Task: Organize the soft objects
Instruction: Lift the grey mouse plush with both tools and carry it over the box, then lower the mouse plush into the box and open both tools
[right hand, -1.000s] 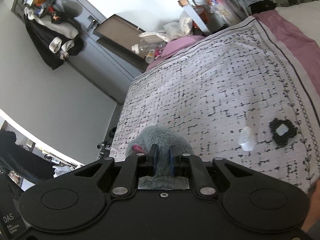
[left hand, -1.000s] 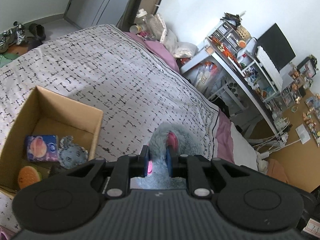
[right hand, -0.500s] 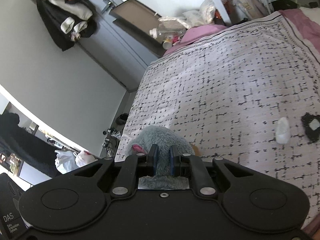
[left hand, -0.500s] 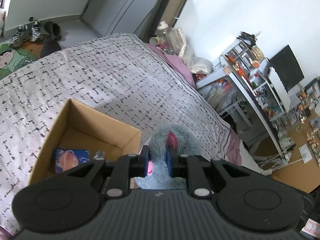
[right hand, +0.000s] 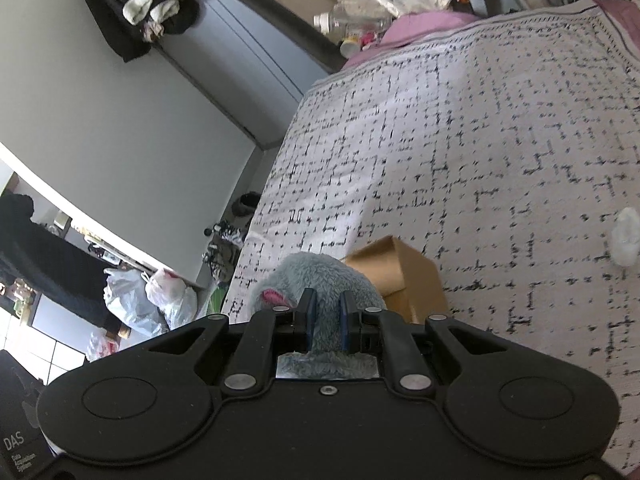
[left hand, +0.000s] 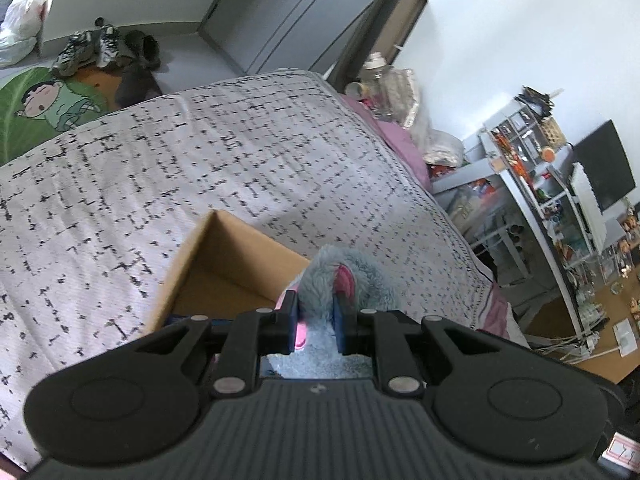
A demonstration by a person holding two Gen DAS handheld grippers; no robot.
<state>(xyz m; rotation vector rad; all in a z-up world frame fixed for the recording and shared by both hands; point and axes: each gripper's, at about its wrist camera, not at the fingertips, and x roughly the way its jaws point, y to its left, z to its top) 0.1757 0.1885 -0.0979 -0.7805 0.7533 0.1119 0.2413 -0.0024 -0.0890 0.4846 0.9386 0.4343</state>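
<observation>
A fluffy grey plush toy (left hand: 352,276) with pink ears is held by both grippers at once. My left gripper (left hand: 315,312) is shut on it just above the near right corner of an open cardboard box (left hand: 224,264) that stands on the bed. In the right wrist view the same plush toy (right hand: 320,276) bulges past my right gripper (right hand: 327,312), which is shut on its fur. The cardboard box (right hand: 404,276) shows right behind it. The gripper body hides what lies inside the box.
A bedspread (left hand: 168,176) with black dashes covers the bed. A small white soft item (right hand: 626,236) lies on it at the right. Shoes (left hand: 100,46) and a green mat (left hand: 44,108) lie on the floor. A cluttered desk (left hand: 552,200) stands along the bed's right side.
Both grippers have carried the plush toy toward the box and slightly down. The box now sits directly under the toy, and its contents have slid out of view behind the left gripper.
</observation>
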